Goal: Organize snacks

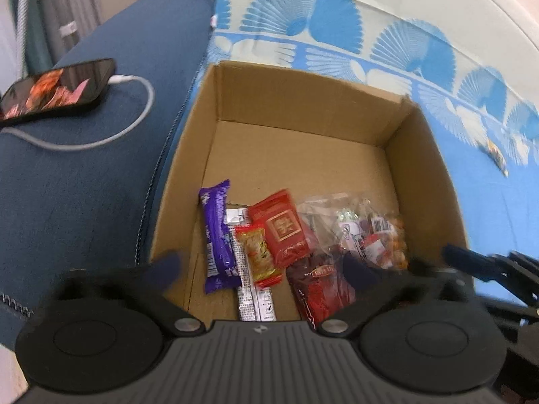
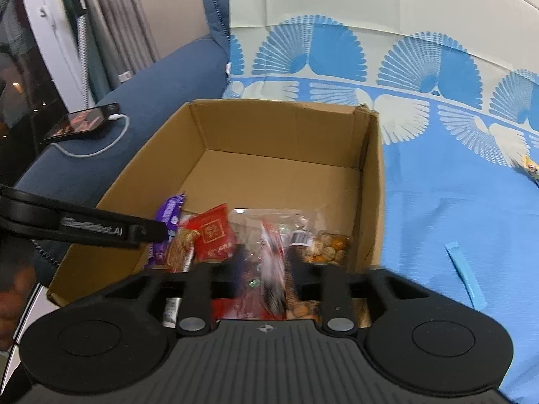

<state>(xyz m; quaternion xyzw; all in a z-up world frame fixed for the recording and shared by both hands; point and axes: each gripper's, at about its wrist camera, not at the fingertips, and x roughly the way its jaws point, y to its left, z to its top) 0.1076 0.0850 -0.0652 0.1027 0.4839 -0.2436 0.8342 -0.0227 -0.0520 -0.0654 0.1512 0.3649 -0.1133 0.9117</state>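
An open cardboard box (image 1: 303, 104) (image 2: 279, 118) stands on a sofa. Its near half holds a purple bar (image 1: 217, 235), a small orange packet (image 1: 257, 256), a red packet (image 1: 281, 227), a dark red pouch (image 1: 320, 286) and a clear bag of nuts (image 1: 377, 232). My left gripper (image 1: 262, 266) is open and empty, just above the snacks at the box's near edge. My right gripper (image 2: 266, 269) is over the box's near side, shut on a red and white snack packet (image 2: 273, 269) that stands blurred between its fingers.
A phone (image 1: 57, 89) on a white charging cable lies on the dark blue sofa arm, left of the box. A blue stick sachet (image 2: 466, 274) and a yellow wrapped snack (image 2: 530, 166) lie on the blue patterned cover to the right.
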